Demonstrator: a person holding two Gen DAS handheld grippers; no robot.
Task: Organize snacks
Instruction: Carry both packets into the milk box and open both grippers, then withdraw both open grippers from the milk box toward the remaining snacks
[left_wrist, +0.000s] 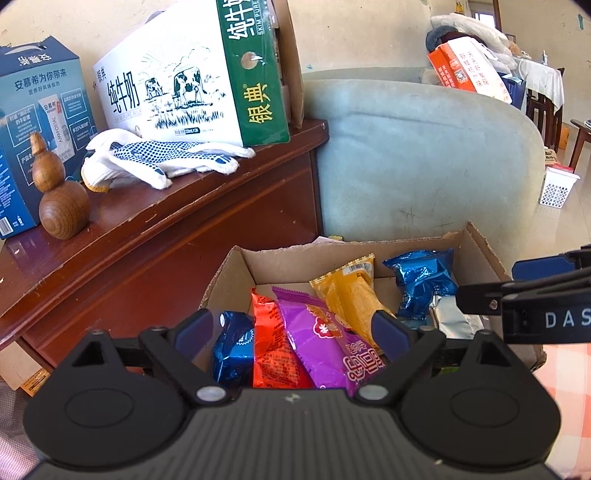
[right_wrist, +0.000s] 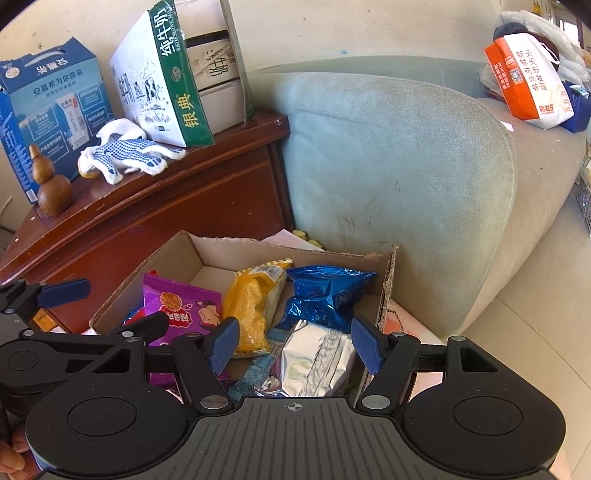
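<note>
The cardboard box (right_wrist: 207, 245) is matt brown with torn, rough edges. Inside, the blue packet (right_wrist: 327, 295) and silver packet (right_wrist: 317, 360) are glossy crinkled foil. The cabinet (left_wrist: 177, 229) is polished wood; the sofa (right_wrist: 388, 155) is matt suede-like cloth.

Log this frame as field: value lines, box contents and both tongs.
container: cardboard box, open top
contents: purple pack, yellow pack, blue bag, silver pack, red pack, small blue pack
left tongs: open, over red and purple packs, holding nothing
right tongs: open, over silver pack, holding nothing
surroundings: wooden cabinet, sofa
</note>
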